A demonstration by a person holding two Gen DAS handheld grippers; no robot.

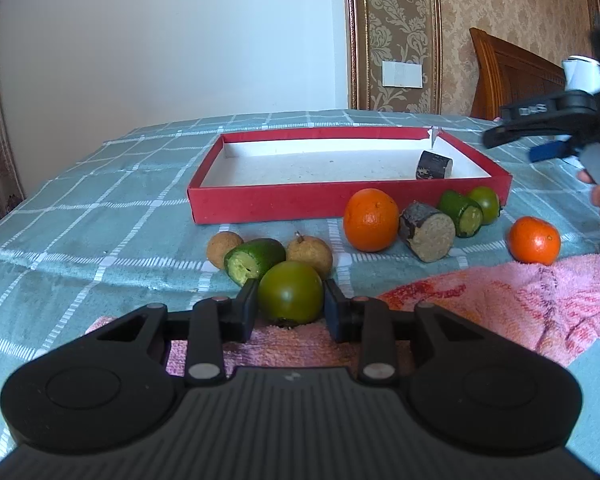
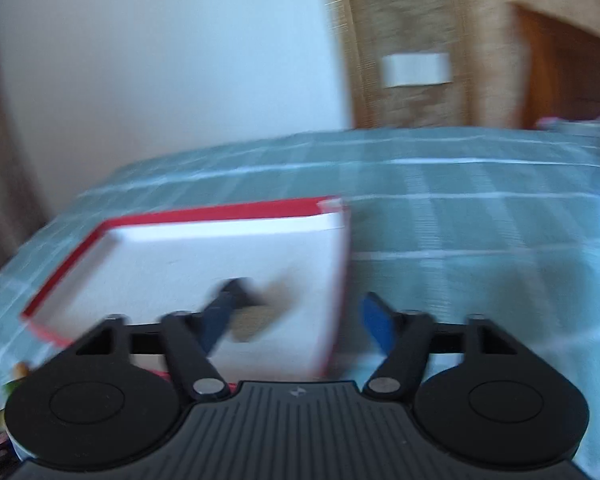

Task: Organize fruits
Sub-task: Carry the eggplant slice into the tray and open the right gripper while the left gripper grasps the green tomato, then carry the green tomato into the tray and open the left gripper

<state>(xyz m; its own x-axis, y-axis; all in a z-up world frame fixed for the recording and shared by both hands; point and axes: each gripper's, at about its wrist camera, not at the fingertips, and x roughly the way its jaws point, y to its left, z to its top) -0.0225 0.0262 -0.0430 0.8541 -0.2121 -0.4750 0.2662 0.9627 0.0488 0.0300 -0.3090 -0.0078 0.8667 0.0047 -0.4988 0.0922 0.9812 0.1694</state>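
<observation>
My left gripper (image 1: pixel 291 304) is shut on a round green fruit (image 1: pixel 291 297) just above the pink towel (image 1: pixel 500 300). Beyond it lie a cut green piece (image 1: pixel 254 261), two brown longans (image 1: pixel 225 249), a big orange (image 1: pixel 371 220), a grey cut stump (image 1: pixel 426 231), more green fruit (image 1: pixel 462 213) and a small orange (image 1: pixel 534 240). The red tray (image 1: pixel 260 204) holds one dark piece (image 1: pixel 434 165). My right gripper (image 2: pixel 300 316) is open over the tray's right corner (image 2: pixel 332 280); the view is blurred. It also shows at the right edge of the left wrist view (image 1: pixel 540 128).
A teal checked cloth (image 1: pixel 100 208) covers the bed. A wooden headboard (image 1: pixel 512 76) stands at the back right against patterned wallpaper. A white wall is behind the tray.
</observation>
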